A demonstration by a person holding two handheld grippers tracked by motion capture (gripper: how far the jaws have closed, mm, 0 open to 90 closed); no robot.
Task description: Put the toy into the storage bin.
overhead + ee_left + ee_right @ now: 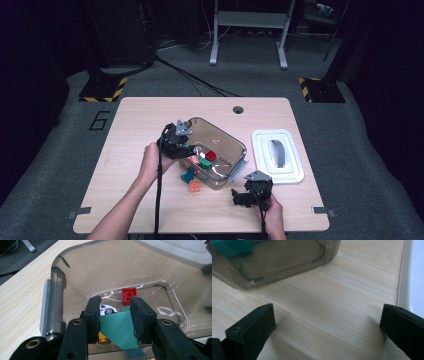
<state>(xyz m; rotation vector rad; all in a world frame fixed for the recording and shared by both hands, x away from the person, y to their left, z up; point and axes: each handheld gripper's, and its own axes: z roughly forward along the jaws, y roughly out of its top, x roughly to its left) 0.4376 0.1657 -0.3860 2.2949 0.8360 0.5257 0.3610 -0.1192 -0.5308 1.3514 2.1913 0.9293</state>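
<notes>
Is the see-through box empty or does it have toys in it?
Not empty. The clear box holds a red brick and a toy car.

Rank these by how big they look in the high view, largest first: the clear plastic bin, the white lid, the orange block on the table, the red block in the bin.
1. clear plastic bin
2. white lid
3. orange block and red block: they look about alike, too close to rank.
</notes>
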